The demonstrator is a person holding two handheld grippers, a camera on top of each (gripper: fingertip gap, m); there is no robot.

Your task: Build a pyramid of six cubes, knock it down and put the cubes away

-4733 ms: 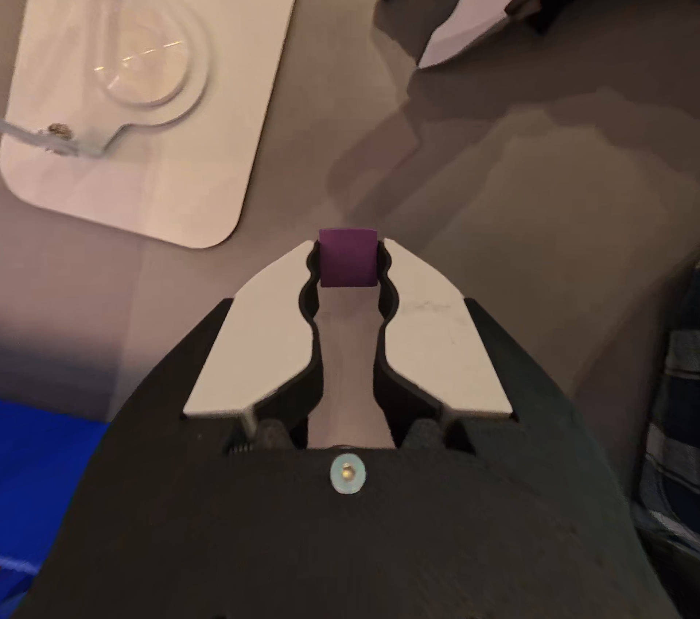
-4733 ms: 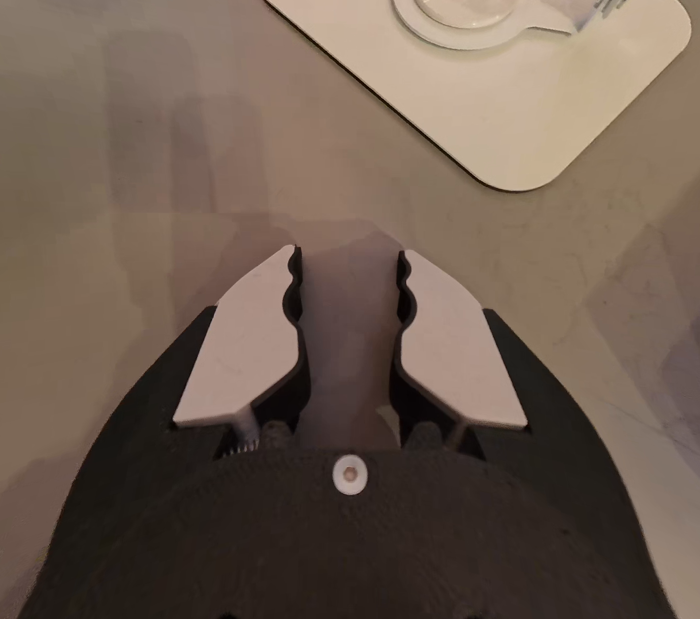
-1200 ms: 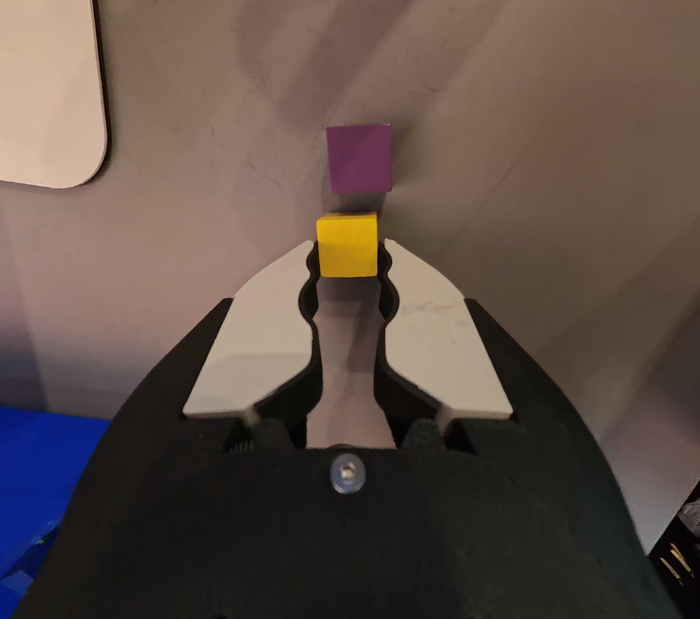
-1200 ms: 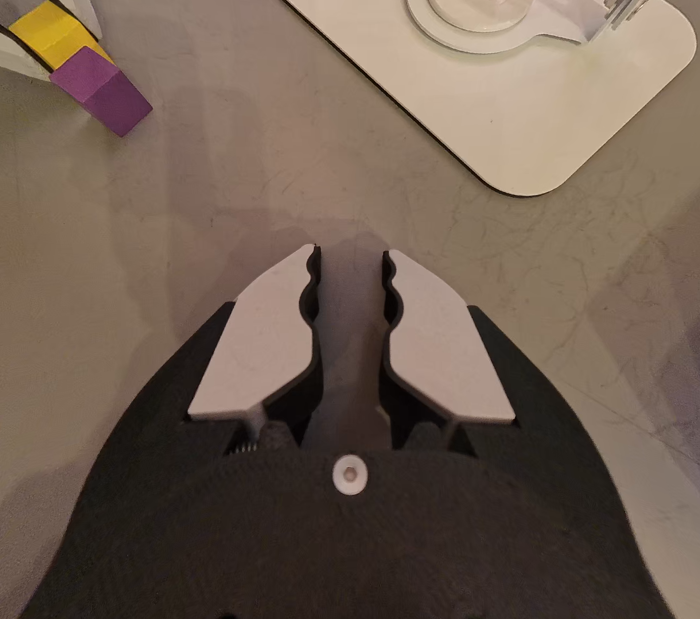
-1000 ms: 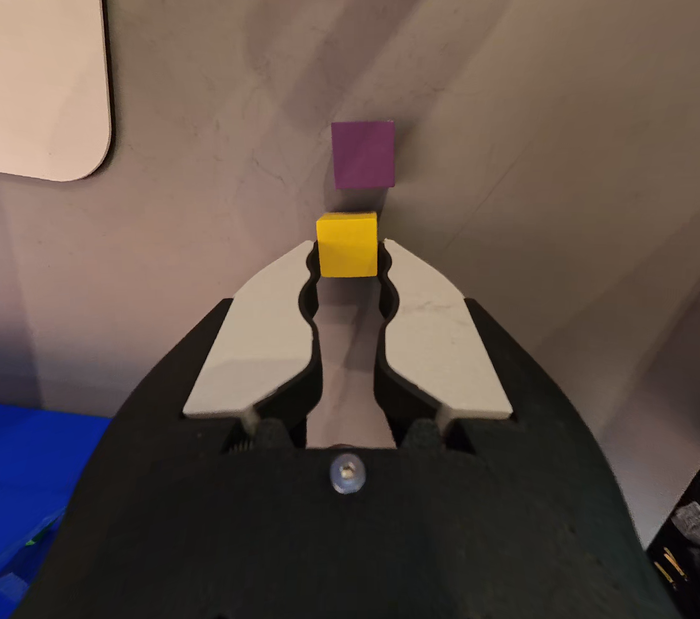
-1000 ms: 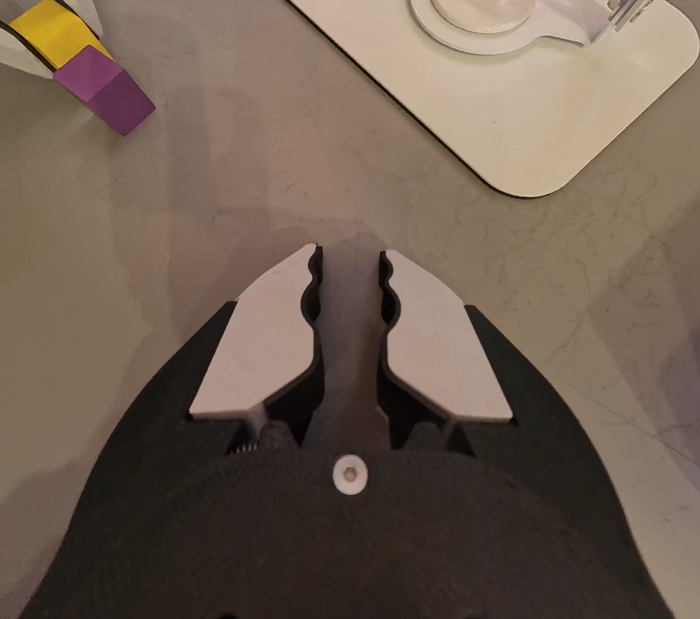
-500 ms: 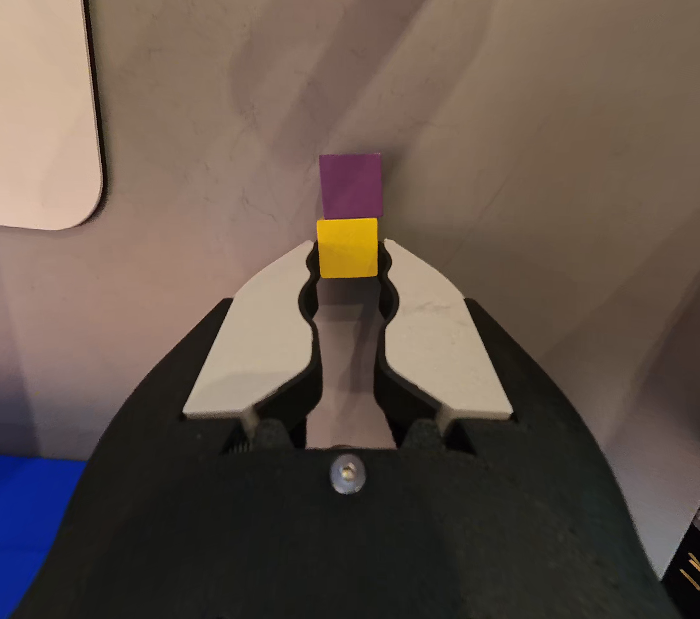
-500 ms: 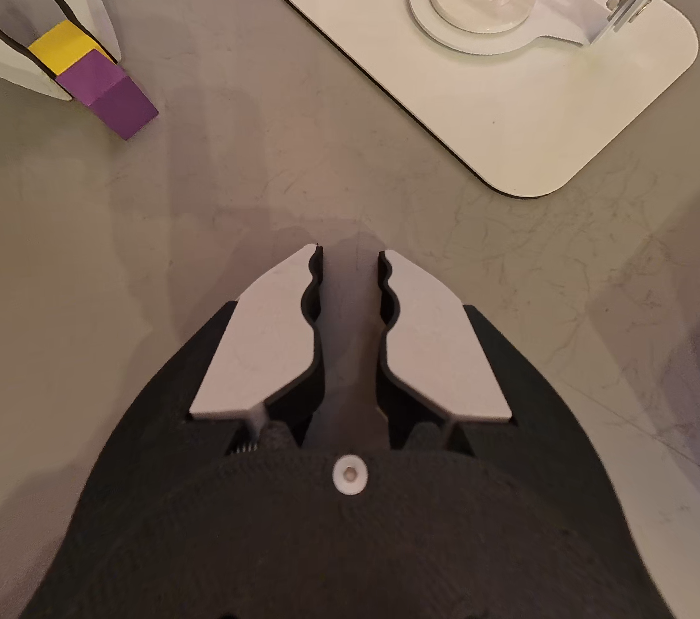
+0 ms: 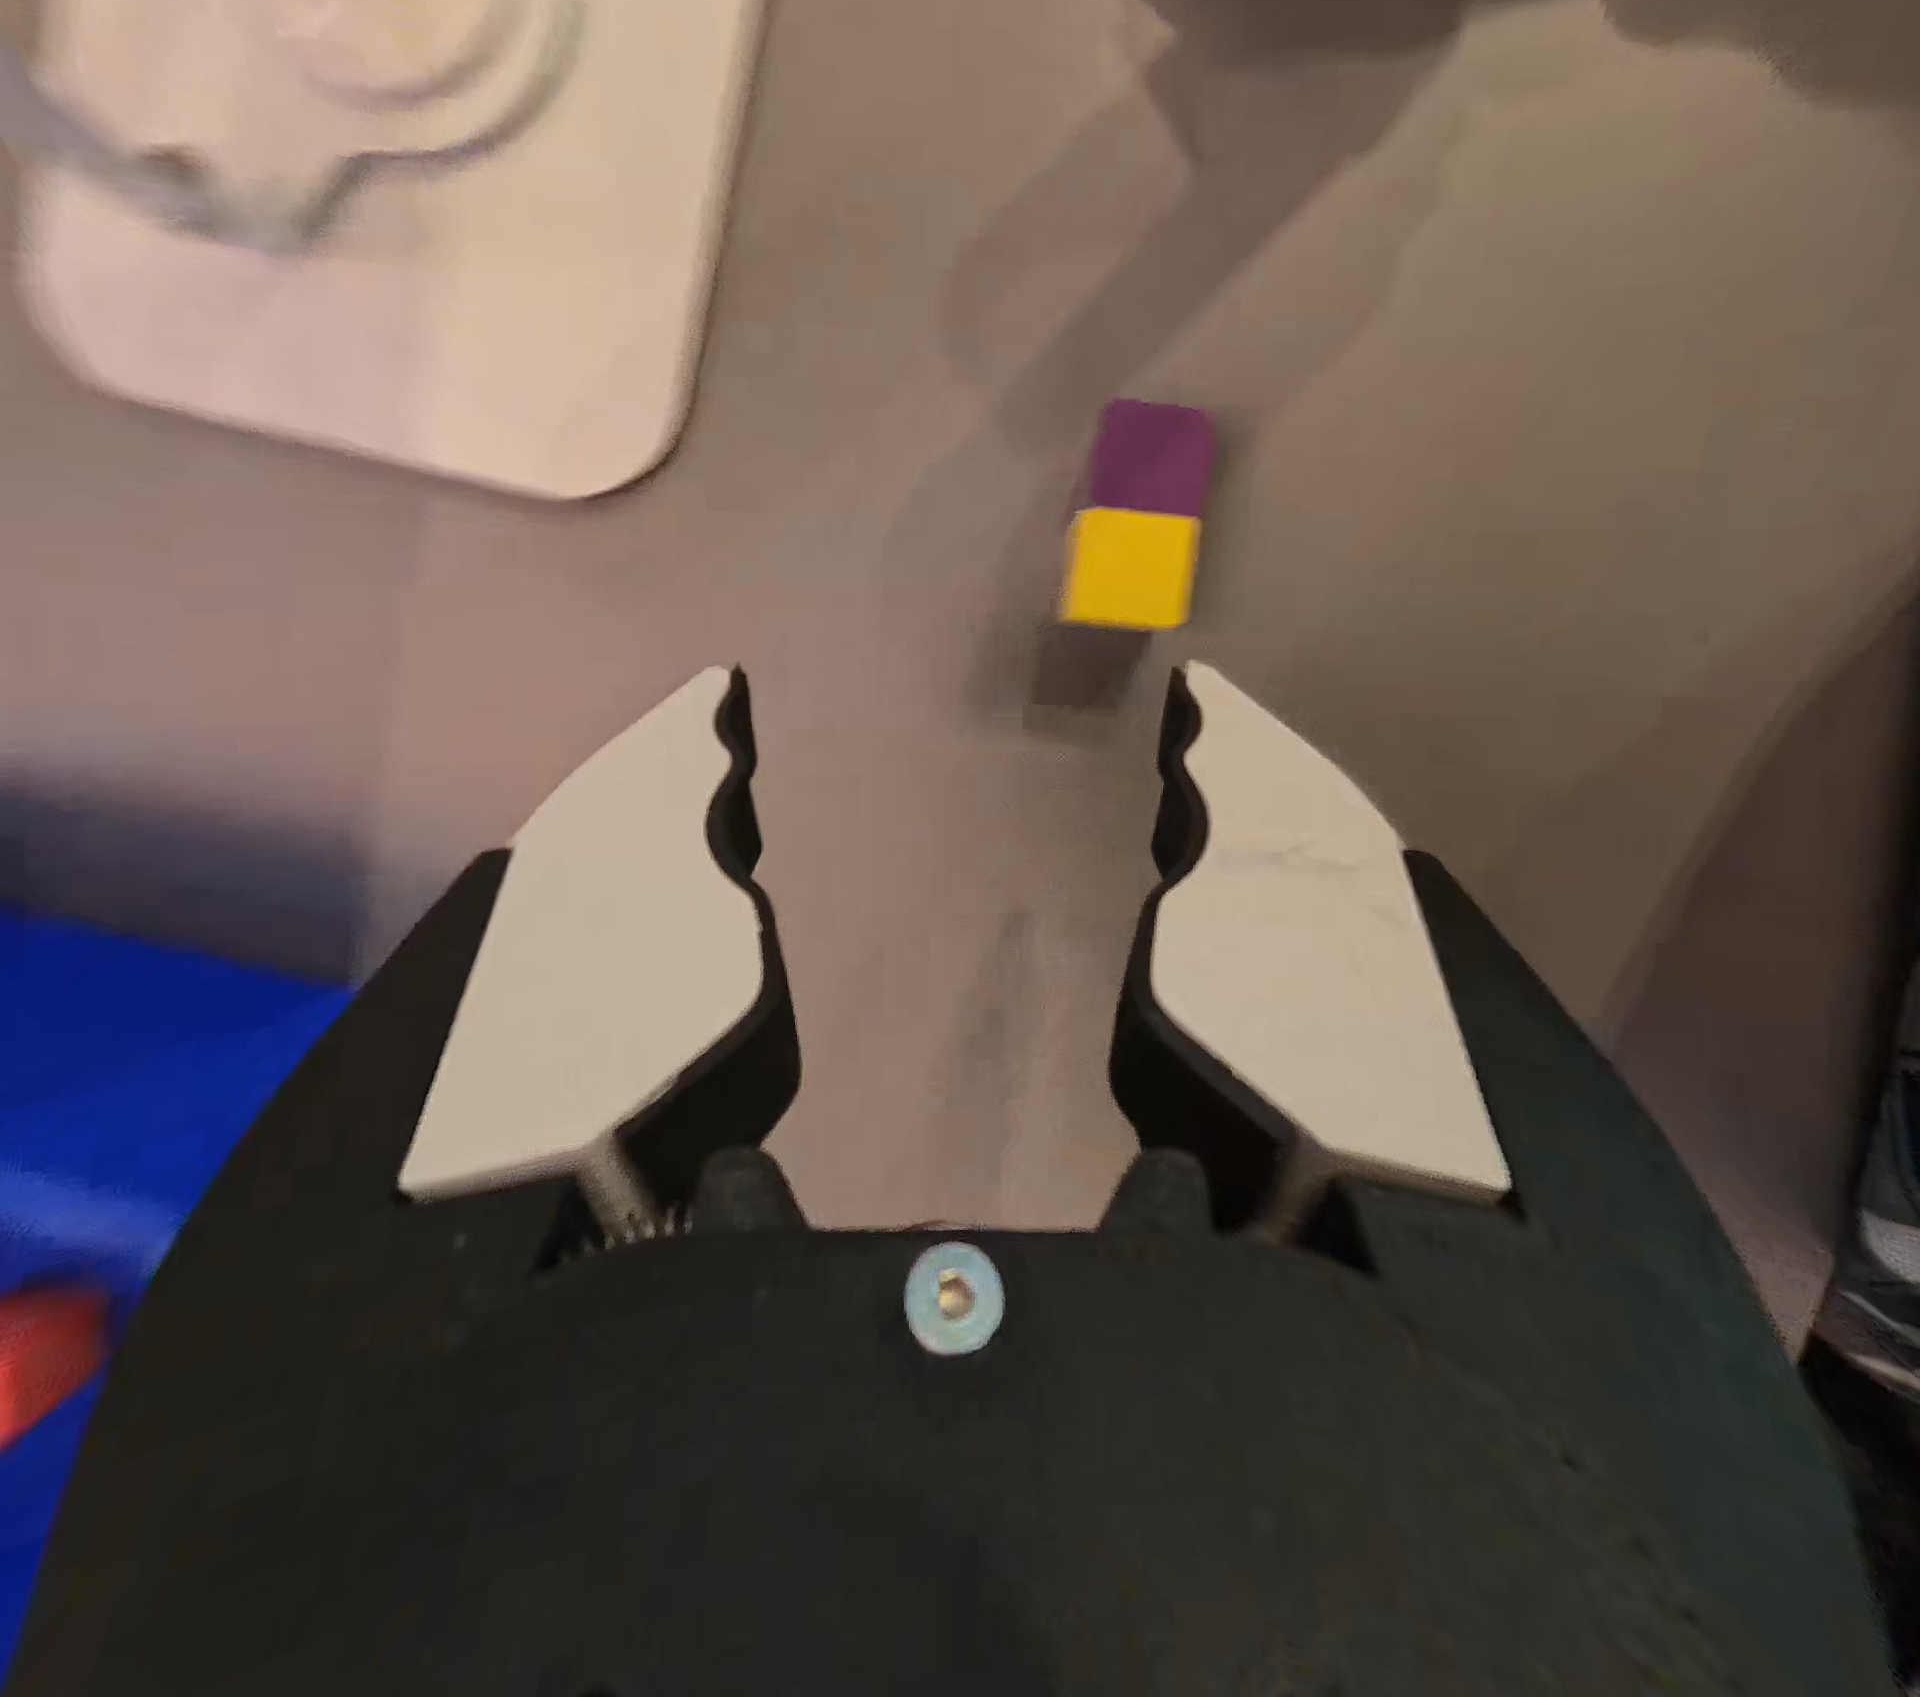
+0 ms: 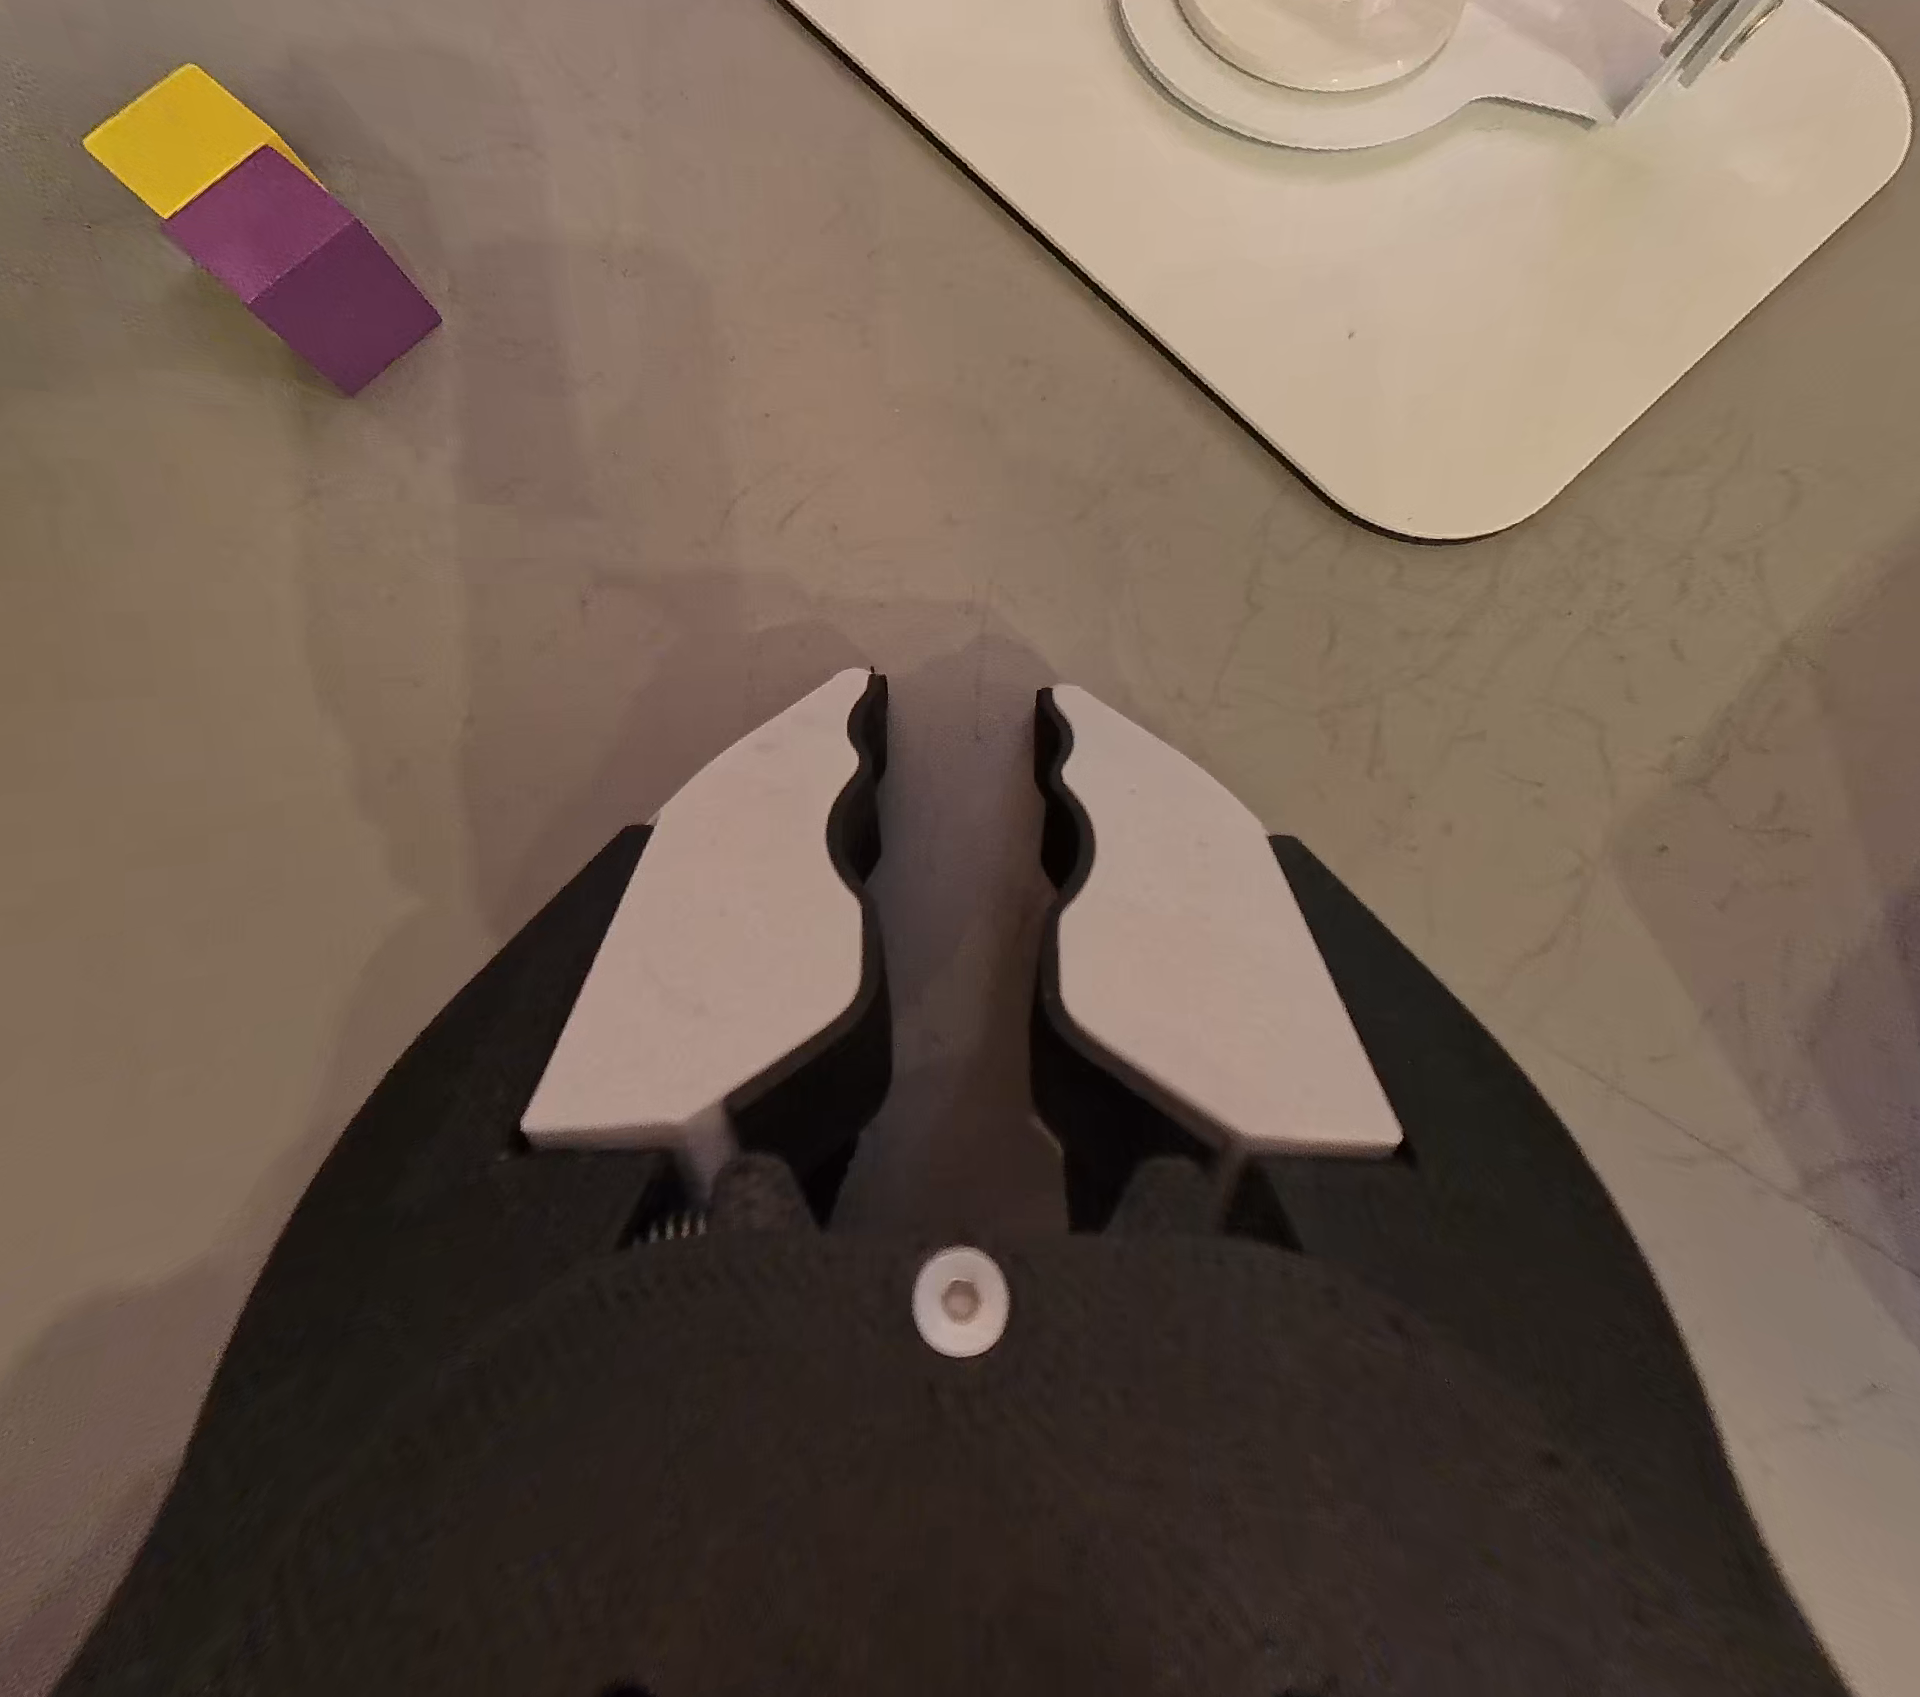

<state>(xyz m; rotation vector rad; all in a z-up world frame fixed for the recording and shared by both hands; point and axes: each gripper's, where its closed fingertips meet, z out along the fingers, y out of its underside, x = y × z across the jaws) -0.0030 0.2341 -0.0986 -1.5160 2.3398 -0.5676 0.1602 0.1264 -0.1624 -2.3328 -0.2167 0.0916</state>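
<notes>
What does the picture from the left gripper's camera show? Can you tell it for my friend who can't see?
A yellow cube sits on a grey table right against a purple cube, just ahead of the left gripper, whose fingers are spread wide and hold nothing. A white board lies to the left, and the picture is a bit blurry.

2 wrist views, steeply down at table [image 10: 644,504]; both share cubes [image 9: 1132,525], white base [image 10: 1455,276].

Each hand-held gripper, left [image 9: 951,681] and right [image 10: 961,691], has a rough black body, two pale grey fingers [image 10: 727,920] with wavy black inner pads, and one round screw [image 10: 961,1304] just behind the fingers (silvery on the left).
</notes>
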